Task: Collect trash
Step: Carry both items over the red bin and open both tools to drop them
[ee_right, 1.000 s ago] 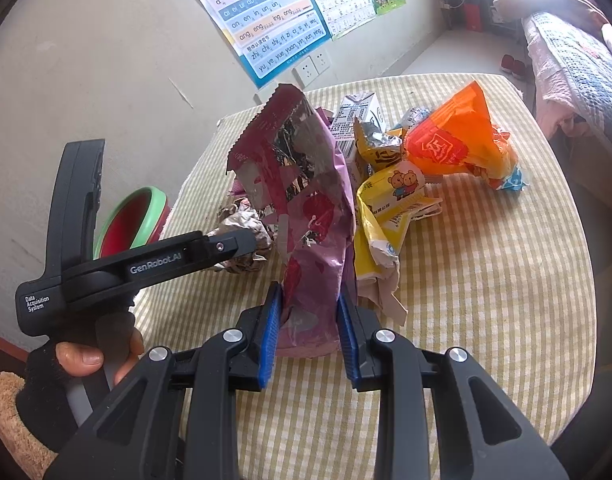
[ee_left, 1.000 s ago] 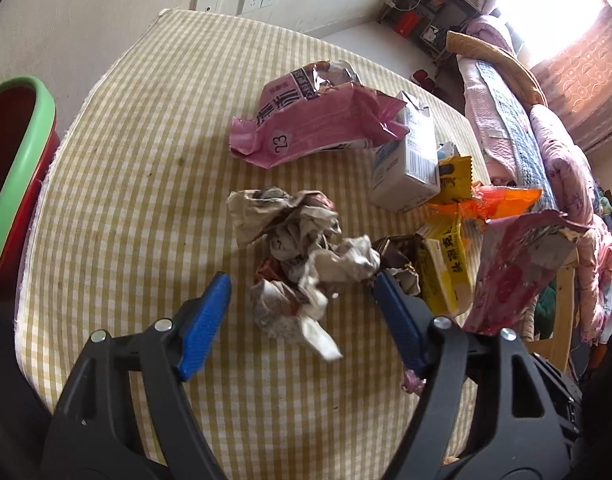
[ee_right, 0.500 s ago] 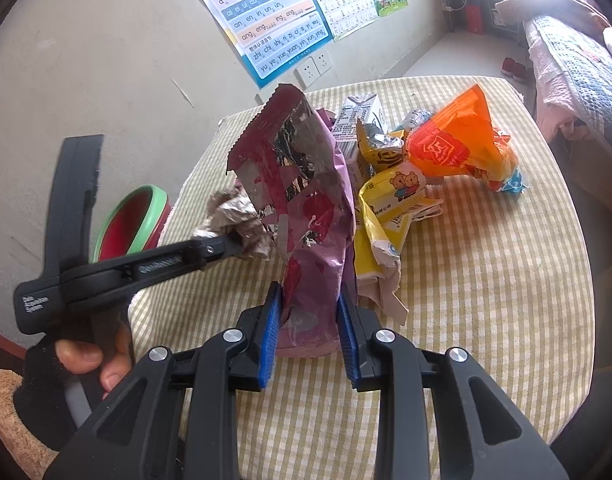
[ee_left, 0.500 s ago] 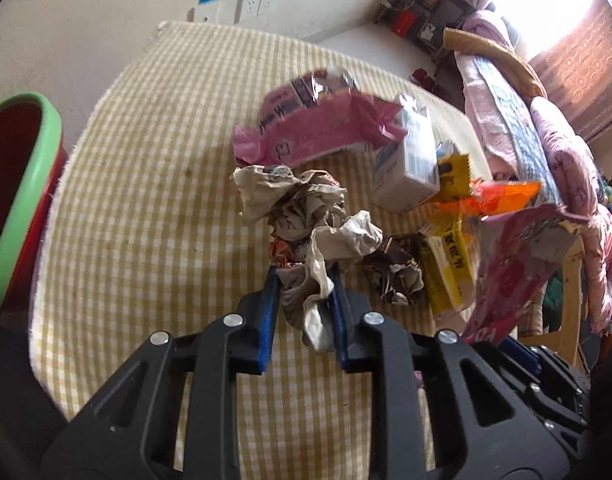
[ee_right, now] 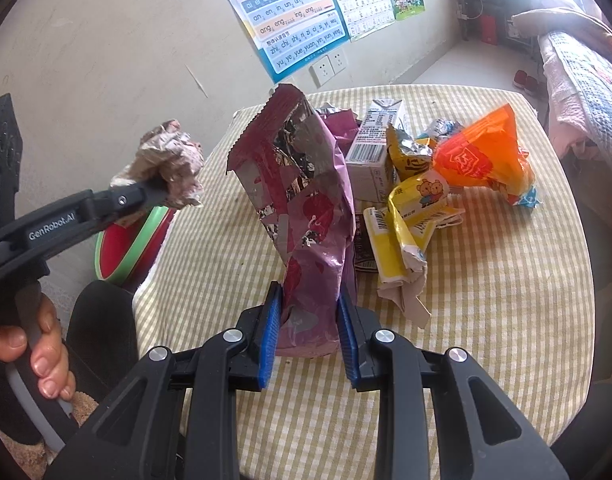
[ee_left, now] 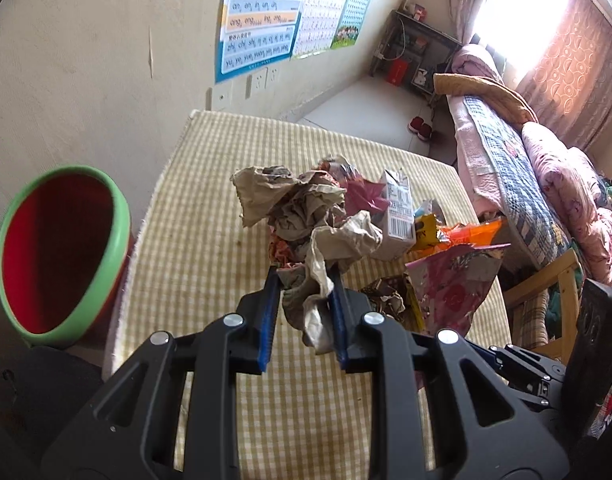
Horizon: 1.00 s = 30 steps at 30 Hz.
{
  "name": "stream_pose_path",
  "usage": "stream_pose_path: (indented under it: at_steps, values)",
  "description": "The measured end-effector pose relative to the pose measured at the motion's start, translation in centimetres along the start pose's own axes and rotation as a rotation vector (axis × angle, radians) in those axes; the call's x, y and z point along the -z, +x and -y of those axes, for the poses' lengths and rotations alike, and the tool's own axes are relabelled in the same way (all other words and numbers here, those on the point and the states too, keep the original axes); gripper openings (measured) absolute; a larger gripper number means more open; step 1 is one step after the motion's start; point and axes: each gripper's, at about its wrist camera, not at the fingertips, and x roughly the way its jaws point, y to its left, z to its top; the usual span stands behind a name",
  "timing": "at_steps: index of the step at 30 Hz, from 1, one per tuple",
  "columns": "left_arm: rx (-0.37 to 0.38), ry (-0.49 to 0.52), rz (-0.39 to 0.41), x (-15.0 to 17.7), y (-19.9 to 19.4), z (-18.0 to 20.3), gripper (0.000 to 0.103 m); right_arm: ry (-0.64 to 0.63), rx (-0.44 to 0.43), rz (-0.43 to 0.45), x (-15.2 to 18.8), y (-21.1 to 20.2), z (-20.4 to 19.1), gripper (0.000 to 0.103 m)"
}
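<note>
Both grippers are loaded: my left gripper (ee_left: pixel 302 300) pinches a crumpled paper wad (ee_left: pixel 306 220) above the table (ee_left: pixel 210 216), and my right gripper (ee_right: pixel 308 332) clamps a pink snack bag (ee_right: pixel 302 200). Loose flaps could slip before the bin (ee_left: pixel 62 248). Left handle reads "GenRobot.AI".

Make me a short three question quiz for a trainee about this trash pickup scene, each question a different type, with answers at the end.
1. True or false: the left gripper is shut on the crumpled paper wad.
2. What does the right gripper hold? A) orange snack bag B) pink foil bag C) milk carton
3. Fill in: the red bin with the green rim stands beside the ____ with the checked cloth.

Key
1. True; the wad hangs clear of the table.
2. B, the pink foil bag; the orange snack bag and milk carton lie on the table.
3. table
</note>
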Motion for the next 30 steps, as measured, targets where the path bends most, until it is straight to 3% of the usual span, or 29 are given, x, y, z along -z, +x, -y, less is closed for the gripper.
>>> stream_pose_path:
  at_steps: [12, 30]
  values:
    - [-0.067, -0.026, 0.088, -0.9, -2.7, -2.4, 0.023, -0.031, -0.039, 0.073, -2.7, -2.1, -2.2, 0.027]
    - [-0.142, -0.087, 0.112, -0.5, -3.2, -6.2, 0.023, -0.103, -0.096, 0.04, -4.3, -0.6, -6.6, 0.027]
